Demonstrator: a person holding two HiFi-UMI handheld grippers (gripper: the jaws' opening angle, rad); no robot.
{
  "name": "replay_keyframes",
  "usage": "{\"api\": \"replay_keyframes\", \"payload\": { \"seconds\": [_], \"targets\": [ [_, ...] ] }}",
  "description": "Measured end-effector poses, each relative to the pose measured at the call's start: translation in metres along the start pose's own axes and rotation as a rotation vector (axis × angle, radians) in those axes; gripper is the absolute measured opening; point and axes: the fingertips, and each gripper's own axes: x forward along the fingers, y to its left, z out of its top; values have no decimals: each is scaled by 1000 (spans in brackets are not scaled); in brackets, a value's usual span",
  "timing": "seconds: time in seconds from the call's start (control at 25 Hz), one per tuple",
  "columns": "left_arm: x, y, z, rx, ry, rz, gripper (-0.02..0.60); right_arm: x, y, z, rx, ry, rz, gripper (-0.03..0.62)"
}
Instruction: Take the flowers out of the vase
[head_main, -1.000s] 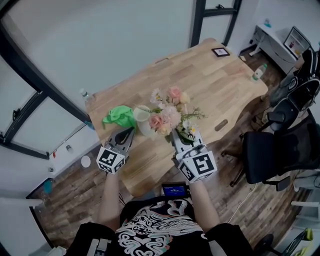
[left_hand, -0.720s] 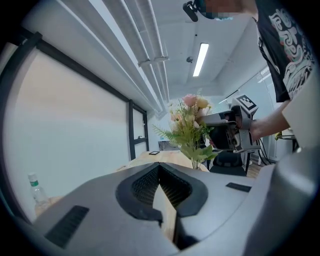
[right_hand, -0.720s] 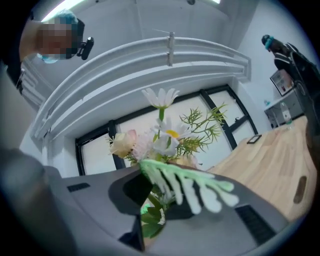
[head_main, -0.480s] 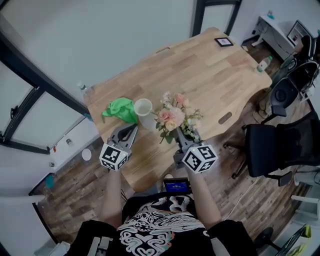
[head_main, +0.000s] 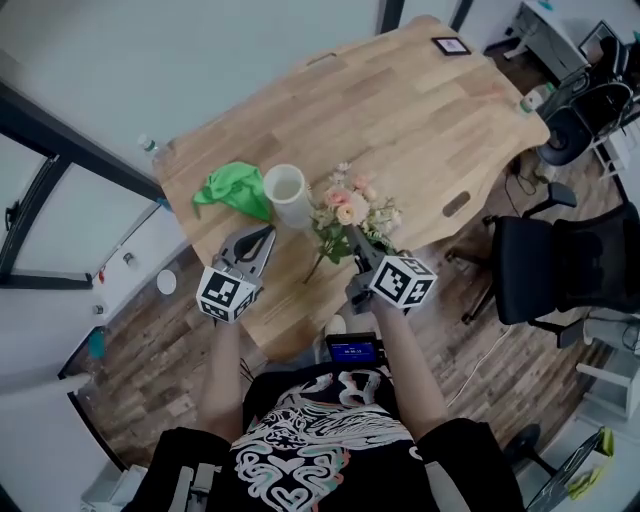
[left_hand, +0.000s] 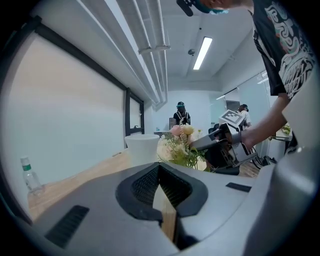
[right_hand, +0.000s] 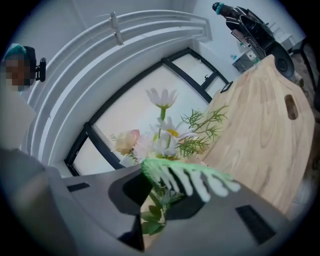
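**Flowers clear of vase, held in right gripper**

Head view: white vase (head_main: 287, 193) stands upright near the near-left corner of the surface (head_main: 400, 110), with a green cloth (head_main: 228, 190) just beside it on the left. Flowers (head_main: 350, 208) are just right of the vase, over the near edge, held by the right gripper (head_main: 354, 242). Left gripper (head_main: 262, 234) is near the vase, apart from it.

Left gripper view: fingers together, nothing between them.

Right gripper view: fingers clamped on the flowers' green stems, blooms beyond.

Flower stems (right_hand: 156, 206) hidden by jaws, frond (right_hand: 192, 179) blurred
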Motion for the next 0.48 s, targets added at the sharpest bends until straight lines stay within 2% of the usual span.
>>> {"api": "replay_keyframes", "payload": {
  "seconds": [0.24, 0.48],
  "targets": [
    [8, 3, -19, -25, 26, -23, 3, 15, -23, -25, 75, 39, -34, 63],
    [10, 10, -33, -59, 47, -20, 3, 23, -48, -51, 91, 127, -121, 63]
  ]
}}
